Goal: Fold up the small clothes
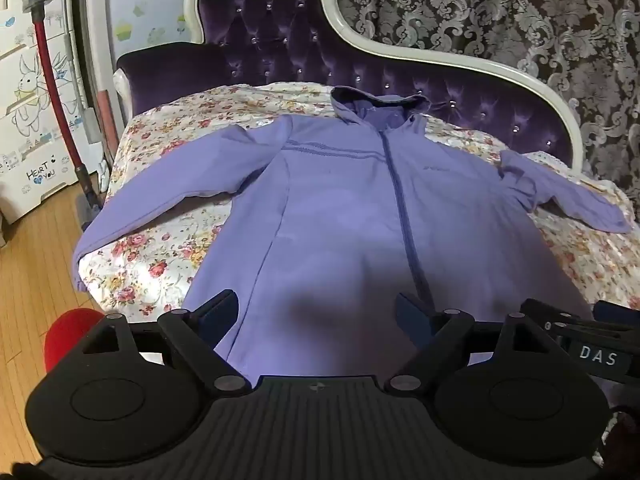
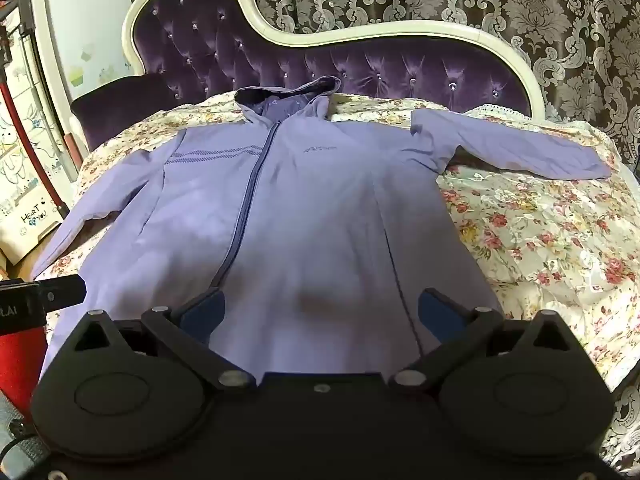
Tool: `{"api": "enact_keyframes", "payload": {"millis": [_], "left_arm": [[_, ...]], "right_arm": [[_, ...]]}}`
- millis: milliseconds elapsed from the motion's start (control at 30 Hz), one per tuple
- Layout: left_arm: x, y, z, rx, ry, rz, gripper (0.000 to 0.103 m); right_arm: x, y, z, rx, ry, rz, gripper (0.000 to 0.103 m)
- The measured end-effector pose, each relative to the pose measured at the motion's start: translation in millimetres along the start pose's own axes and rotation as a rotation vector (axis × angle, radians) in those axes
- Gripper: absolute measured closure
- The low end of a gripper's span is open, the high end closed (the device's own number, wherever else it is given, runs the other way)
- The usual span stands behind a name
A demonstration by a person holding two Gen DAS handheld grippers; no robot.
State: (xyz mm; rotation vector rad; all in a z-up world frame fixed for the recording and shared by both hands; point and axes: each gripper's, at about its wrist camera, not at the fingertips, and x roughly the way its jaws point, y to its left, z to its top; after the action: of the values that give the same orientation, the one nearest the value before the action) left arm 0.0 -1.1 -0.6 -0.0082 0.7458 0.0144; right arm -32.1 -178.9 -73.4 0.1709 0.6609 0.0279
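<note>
A lilac hooded zip jacket (image 1: pixel 340 208) lies flat, front up, on a floral bedspread (image 1: pixel 160 248), hood toward the headboard, both sleeves spread out. It also shows in the right wrist view (image 2: pixel 320 208). My left gripper (image 1: pixel 320 312) is open and empty, hovering over the jacket's hem left of the zipper. My right gripper (image 2: pixel 320 312) is open and empty, over the hem right of the zipper. The other gripper's body shows at the right edge of the left wrist view (image 1: pixel 592 344) and at the left edge of the right wrist view (image 2: pixel 36 300).
A purple tufted headboard (image 1: pixel 320 52) with a white frame stands behind the bed. A red vacuum pole (image 1: pixel 52 92) and white printed drawers (image 1: pixel 24 128) stand at the left on a wooden floor (image 1: pixel 28 280). Patterned curtains (image 2: pixel 520 0) hang behind.
</note>
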Motion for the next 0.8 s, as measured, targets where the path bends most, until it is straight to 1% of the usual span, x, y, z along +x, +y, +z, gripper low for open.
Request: {"api": "enact_keyframes", "payload": {"millis": [33, 67, 100, 167, 233, 367, 400, 800], "left_arm": [[0.4, -0.6, -0.2, 0.003, 0.004, -0.002, 0.018], [-0.5, 1.8, 0.3, -0.020, 0.020, -0.012, 0.018], [-3.0, 2.6, -2.0, -0.029, 0.005, -0.015, 0.018], [-2.9, 7.8, -2.8, -0.043, 0.020, -0.026, 0.018], [-0.8, 4.3, -0.7, -0.036, 0.038, -0.018, 0.018], [1.5, -1.8, -2.5, -0.021, 0.045, -0.010, 0.018], [1.8, -2.5, -2.7, -0.020, 0.048, -0.010, 0.018], [3.3, -3.2, -4.1, -0.012, 0.063, -0.004, 0.018]], "right_arm": [[0.6, -0.3, 0.2, 0.004, 0.014, 0.000, 0.001], [0.8, -0.5, 0.2, 0.003, 0.015, -0.001, 0.001], [1.3, -0.8, 0.2, 0.003, 0.017, -0.001, 0.001], [2.6, -1.8, 0.0, 0.004, 0.022, -0.001, 0.001], [0.7, 2.8, 1.9, 0.007, 0.026, 0.007, 0.001], [0.7, 4.5, 3.3, 0.000, 0.029, 0.004, 0.001], [0.2, 0.7, -1.4, 0.000, 0.026, 0.011, 0.001], [1.5, 2.0, -1.6, -0.009, 0.030, 0.017, 0.001]]}}
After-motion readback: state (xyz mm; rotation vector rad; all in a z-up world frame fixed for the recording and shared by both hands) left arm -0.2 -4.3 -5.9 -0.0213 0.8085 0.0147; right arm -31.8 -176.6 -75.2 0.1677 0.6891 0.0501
